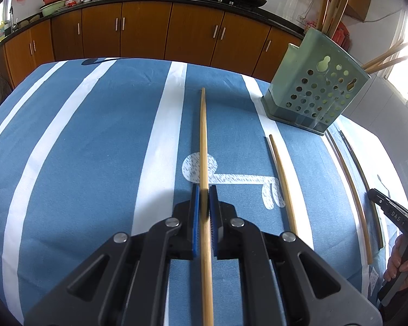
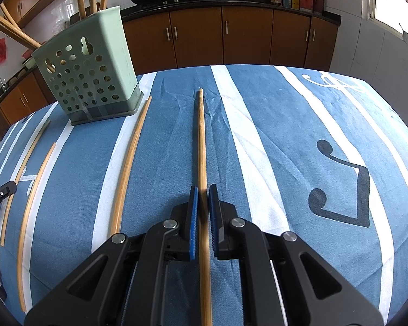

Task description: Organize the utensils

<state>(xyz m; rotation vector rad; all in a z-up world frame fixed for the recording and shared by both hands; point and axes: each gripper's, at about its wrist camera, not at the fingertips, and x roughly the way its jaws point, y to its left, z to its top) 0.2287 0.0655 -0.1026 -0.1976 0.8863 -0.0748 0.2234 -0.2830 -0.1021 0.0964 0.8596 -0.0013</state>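
My left gripper [image 1: 203,190] is shut on a bamboo chopstick [image 1: 204,141] that points away over the blue striped cloth. My right gripper [image 2: 203,190] is shut on another bamboo chopstick [image 2: 201,141], also pointing away. A green perforated utensil holder [image 1: 317,92] stands at the far right in the left wrist view and at the far left in the right wrist view [image 2: 88,73], with several chopsticks standing in it. Loose chopsticks lie on the cloth: one [image 1: 283,184] right of my left gripper, one [image 2: 130,163] left of my right gripper.
Further chopsticks [image 1: 351,190] lie near the table's right edge in the left wrist view; the right gripper's body [image 1: 391,212] shows there too. Two chopsticks [image 2: 35,190] lie far left in the right wrist view. Wooden cabinets [image 1: 149,30] and woks stand behind the table.
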